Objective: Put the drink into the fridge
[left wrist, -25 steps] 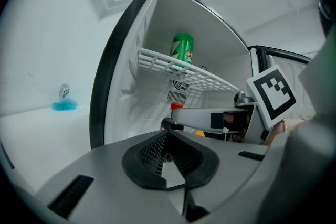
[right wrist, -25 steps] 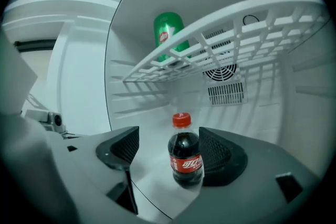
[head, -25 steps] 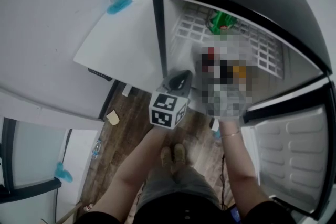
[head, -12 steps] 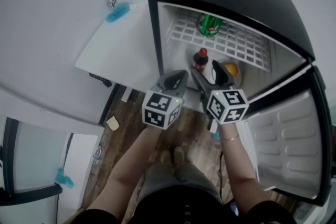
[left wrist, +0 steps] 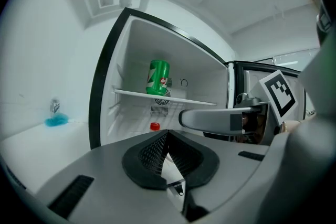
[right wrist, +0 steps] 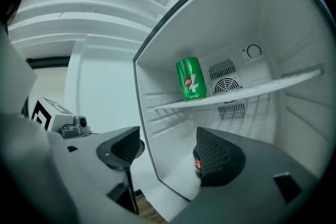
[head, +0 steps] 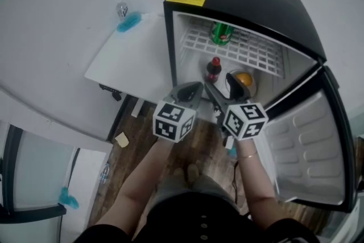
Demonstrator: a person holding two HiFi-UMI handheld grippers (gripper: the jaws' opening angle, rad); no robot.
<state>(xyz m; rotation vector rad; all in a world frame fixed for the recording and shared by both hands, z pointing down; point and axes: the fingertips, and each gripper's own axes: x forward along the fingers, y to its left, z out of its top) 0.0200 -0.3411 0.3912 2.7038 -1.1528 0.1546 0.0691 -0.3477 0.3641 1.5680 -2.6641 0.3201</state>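
The small black fridge [head: 169, 37] stands open, its door [head: 307, 145] swung out to the right. Inside it, a dark drink bottle with a red cap [head: 214, 69] stands upright on the floor, free of both grippers. A green can [head: 220, 33] stands on the wire shelf [right wrist: 236, 94] above. My left gripper [head: 193, 89] hangs shut and empty just before the opening, its pads pressed together [left wrist: 167, 136]. My right gripper [head: 223, 90] is open and empty [right wrist: 168, 147]. The bottle [right wrist: 197, 160] peeks out behind its right pad, and the can [right wrist: 190, 78] shows above.
An orange object [head: 243, 79] lies on the fridge floor right of the bottle. A white counter [head: 128, 54] adjoins the fridge's left side, with a blue object [head: 129, 5] at its far edge. Wooden floor [head: 142, 128] lies below, and the person's legs are under the grippers.
The view has pulled back from the fridge, and both grippers sit slightly further from the opening. The bottle and can have stayed where they were.
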